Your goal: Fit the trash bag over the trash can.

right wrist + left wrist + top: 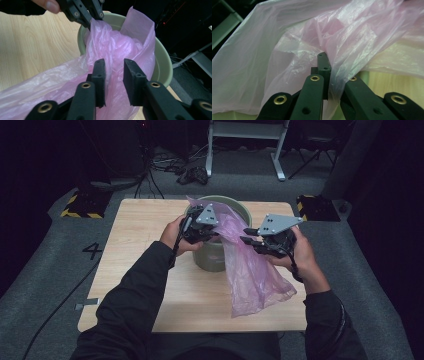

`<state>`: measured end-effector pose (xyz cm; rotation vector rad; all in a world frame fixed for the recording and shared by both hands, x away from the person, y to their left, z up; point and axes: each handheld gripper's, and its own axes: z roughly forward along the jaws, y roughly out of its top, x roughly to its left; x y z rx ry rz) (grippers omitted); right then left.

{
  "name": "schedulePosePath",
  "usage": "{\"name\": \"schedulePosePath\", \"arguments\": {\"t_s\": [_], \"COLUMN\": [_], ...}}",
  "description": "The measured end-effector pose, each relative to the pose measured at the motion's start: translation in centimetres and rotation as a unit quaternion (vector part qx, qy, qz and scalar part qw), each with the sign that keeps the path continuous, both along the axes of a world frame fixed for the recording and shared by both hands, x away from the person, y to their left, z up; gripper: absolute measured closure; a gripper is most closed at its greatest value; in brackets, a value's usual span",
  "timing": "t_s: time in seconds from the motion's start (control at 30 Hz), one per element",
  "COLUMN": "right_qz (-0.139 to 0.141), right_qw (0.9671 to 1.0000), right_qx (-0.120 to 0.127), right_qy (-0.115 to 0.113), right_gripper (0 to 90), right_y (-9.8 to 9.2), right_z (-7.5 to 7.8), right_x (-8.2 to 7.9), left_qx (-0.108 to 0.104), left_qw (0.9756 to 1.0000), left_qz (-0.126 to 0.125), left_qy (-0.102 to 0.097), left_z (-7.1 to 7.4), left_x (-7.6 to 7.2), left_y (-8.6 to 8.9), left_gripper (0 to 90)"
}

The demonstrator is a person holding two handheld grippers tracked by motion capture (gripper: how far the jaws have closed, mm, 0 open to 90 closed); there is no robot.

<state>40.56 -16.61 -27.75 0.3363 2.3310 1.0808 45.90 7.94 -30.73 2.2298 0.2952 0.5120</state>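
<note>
A pink plastic bag [252, 270] drapes from a green bin [216, 255] onto the desk [140, 235]; the left tool [324, 62] pinches its film, while the right tool [114, 72] stands parted around it.

High view: fixed overhead from the person's side, facing forward and down on the table [150, 220]. Left gripper view: very close, looking along its jaws into the pink bag [287, 50]. Right gripper view: close, facing the bin [163, 65]. All three share the bag.
</note>
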Motion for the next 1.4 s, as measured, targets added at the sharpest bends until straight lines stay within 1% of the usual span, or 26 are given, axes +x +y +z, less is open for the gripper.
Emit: {"name": "schedulePosePath", "arguments": {"t_s": [0.03,0.07,0.13,0.23,0.27,0.33,0.43,0.5,0.53,0.57,0.63,0.67,0.73,0.8,0.83,0.87,0.9,0.97,1.03,1.13,1.17,1.23,1.3,1.33,1.37,1.4], "right_qz": [0.005,0.004,0.004,0.005,0.002,-0.001,0.012,0.025,0.027,0.023,0.013,0.006,0.005,-0.005,-0.003,-0.006,-0.014,-0.015,-0.017,-0.023,-0.028,-0.033,-0.038,-0.042,-0.042,-0.044], "right_qw": [1.0,1.0,0.9999,0.9994,0.9991,0.9988,0.9981,0.9963,0.9954,0.9955,0.9965,0.997,0.9972,0.9968,0.9962,0.996,0.9962,0.9956,0.9955,0.9944,0.994,0.9928,0.9913,0.9909,0.9901,0.9892], "right_qx": [0.002,0.004,0.015,0.033,0.04,0.045,0.054,0.072,0.078,0.077,0.063,0.054,0.045,0.038,0.037,0.033,0.024,0.019,0.008,0.003,0.002,0.0,0.003,0.001,0.001,0.004], "right_qy": [-0.003,-0.004,-0.002,0.003,0.013,0.021,0.027,0.04,0.048,0.05,0.053,0.055,0.06,0.07,0.08,0.082,0.083,0.09,0.093,0.103,0.106,0.115,0.126,0.128,0.134,0.139], "right_gripper": [63.2,61.9,53.0,40.8,37.7,34.5,31.9,30.1,30.1,31.2,41.7,44.8,54.6,63.5,68.6,70.9,76.3,79.1,81.5,84.8,85.5,86.5,87.7,88.1,88.8,89.2], "right_y": [0.1,0.1,0.1,0.0,0.0,0.1,0.3,0.3,0.3,0.5,0.9,1.1,1.4,1.8,1.9,2.0,2.3,2.6,2.9,3.3,3.4,3.6,3.7,3.7,3.8,3.8], "right_z": [-0.1,-0.1,-0.1,-0.2,-0.4,-0.7,-1.0,-1.2,-1.3,-1.6,-2.0,-2.2,-2.3,-2.4,-2.5,-2.5,-2.5,-2.5,-2.6,-2.5,-2.5,-2.6,-2.6,-2.7,-2.8,-2.8], "right_x": [0.0,0.0,0.1,0.2,0.3,0.5,0.3,0.2,0.1,0.2,0.5,0.8,1.2,1.7,2.1,2.2,2.5,2.8,3.2,3.8,4.0,4.5,4.8,5.0,5.2,5.3], "left_qx": [-0.001,-0.003,-0.003,-0.01,-0.012,-0.021,-0.03,-0.034,-0.037,-0.041,-0.038,-0.038,-0.037,-0.034,-0.033,-0.032,-0.03,-0.028,-0.02,-0.022,-0.022,-0.024,-0.028,-0.036,-0.042,-0.053], "left_qw": [1.0,1.0,0.9999,0.9996,0.9994,0.9986,0.9967,0.9961,0.9962,0.9957,0.9958,0.996,0.9963,0.9964,0.9965,0.9967,0.9967,0.9968,0.9969,0.9974,0.9971,0.9971,0.9967,0.996,0.9959,0.9955], "left_qz": [0.001,0.003,0.011,0.027,0.031,0.045,0.071,0.076,0.072,0.074,0.074,0.072,0.068,0.068,0.066,0.063,0.064,0.062,0.066,0.062,0.066,0.063,0.07,0.078,0.077,0.077], "left_qy": [0.0,0.002,0.003,0.007,0.009,0.017,0.025,0.03,0.034,0.037,0.038,0.038,0.038,0.038,0.039,0.04,0.039,0.042,0.036,0.03,0.032,0.036,0.03,0.025,0.023,0.019], "left_z": [0.0,0.0,0.0,-0.1,-0.1,-0.1,-0.3,-0.4,-0.5,-0.6,-0.7,-0.7,-0.8,-0.9,-0.9,-1.0,-1.0,-1.1,-1.1,-1.2,-1.2,-1.2,-1.2,-1.1,-1.0,-0.9], "left_x": [0.0,0.0,0.1,0.4,0.5,0.8,1.3,1.5,1.6,1.6,1.6,1.7,1.7,1.7,1.8,1.9,1.9,1.9,1.9,1.9,1.9,1.8,1.6,1.4,1.3,1.1], "left_y": [0.1,0.2,0.5,1.1,1.2,1.7,2.3,2.4,2.4,2.4,2.3,2.3,2.3,2.2,2.2,2.2,2.2,2.2,2.2,2.2,2.3,2.4,2.6,2.8,2.9,3.2], "left_gripper": [89.8,89.8,89.8,89.8,89.8,89.8,89.8,89.8,89.8,89.8,89.7,89.7,89.7,89.5,89.3,89.3,88.7,88.4,85.8,75.8,68.1,59.0,48.1,43.7,38.2,36.0]}}
